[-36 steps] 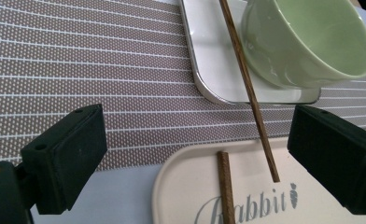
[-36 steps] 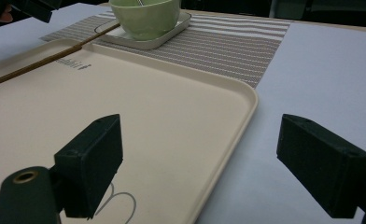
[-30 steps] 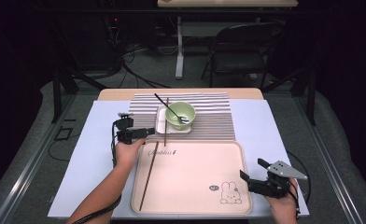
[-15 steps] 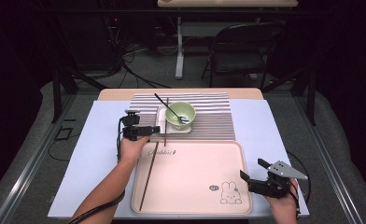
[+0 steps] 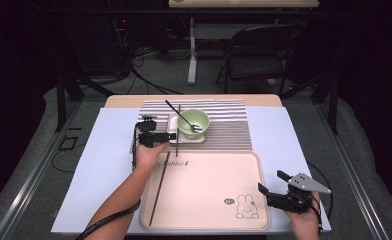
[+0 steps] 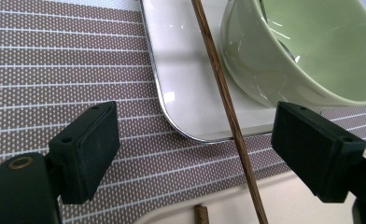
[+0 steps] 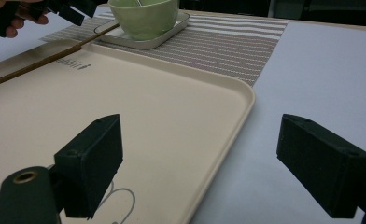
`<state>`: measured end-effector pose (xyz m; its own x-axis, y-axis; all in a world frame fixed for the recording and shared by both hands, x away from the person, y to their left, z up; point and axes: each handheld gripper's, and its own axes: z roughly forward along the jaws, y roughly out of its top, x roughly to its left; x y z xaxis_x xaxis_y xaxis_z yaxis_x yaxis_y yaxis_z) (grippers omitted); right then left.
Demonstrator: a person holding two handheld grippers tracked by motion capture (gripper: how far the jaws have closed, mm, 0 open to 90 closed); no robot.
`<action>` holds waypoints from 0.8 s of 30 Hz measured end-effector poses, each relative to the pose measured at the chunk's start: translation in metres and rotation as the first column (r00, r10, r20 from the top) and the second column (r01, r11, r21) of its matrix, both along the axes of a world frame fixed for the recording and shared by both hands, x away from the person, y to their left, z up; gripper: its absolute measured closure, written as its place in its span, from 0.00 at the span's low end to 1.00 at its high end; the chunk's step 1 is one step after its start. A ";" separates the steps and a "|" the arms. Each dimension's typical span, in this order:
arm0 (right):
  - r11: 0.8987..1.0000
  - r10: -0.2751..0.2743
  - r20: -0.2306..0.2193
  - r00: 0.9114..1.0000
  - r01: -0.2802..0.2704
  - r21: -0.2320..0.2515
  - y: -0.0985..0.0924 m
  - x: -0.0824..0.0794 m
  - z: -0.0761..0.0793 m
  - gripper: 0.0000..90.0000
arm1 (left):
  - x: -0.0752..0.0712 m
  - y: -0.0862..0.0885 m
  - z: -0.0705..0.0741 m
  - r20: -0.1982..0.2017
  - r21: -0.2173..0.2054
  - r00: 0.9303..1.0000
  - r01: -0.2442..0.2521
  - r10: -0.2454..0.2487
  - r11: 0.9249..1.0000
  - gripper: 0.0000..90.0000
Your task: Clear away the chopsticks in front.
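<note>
My left gripper [image 5: 171,136] had its jaws apart and closing around the chopstick [image 6: 228,112] lying across the plate [image 6: 181,88] beside the bowl [image 6: 307,46], not yet clamped. Its mate [image 5: 159,187] already lay on the tray [image 5: 209,220]. My right gripper [image 5: 269,192] idled with jaws wide, empty.

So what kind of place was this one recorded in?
Most likely a lab or studio set up for recording, not a home. The table stands on a grey floor with loose cables, dark surroundings, a folding chair, and a staged place setting: striped mat, green bowl, cream tray.
</note>
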<state>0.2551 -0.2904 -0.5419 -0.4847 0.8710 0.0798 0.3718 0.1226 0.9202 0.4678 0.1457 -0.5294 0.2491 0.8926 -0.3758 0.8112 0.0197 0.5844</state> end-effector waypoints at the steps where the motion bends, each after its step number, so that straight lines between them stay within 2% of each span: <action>1: 1.000 0.000 0.001 1.000 0.000 0.001 0.000 0.000 0.000 0.15 | 0.001 0.000 0.000 -0.005 -0.003 1.000 0.004 -0.004 1.000 0.17; 6: 1.000 -0.004 0.001 1.000 0.004 -0.001 -0.002 -0.001 0.000 0.15 | 0.005 -0.005 -0.003 -0.007 -0.011 1.000 0.011 -0.012 1.000 0.19; 13: 1.000 -0.010 0.000 1.000 0.010 0.002 -0.003 -0.004 0.000 0.15 | 0.010 -0.013 -0.005 -0.016 0.020 1.000 -0.002 0.002 1.000 0.25; 24: 1.000 -0.015 -0.002 1.000 0.015 0.004 -0.004 -0.005 0.000 0.15 | 0.014 -0.019 -0.010 -0.027 0.034 1.000 -0.012 0.013 0.999 0.35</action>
<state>0.2497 -0.2947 -0.5417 -0.4716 0.8778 0.0840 0.3756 0.1138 0.9198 0.4821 0.1266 -0.5393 0.2282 0.9078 -0.3519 0.8266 0.0103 0.5627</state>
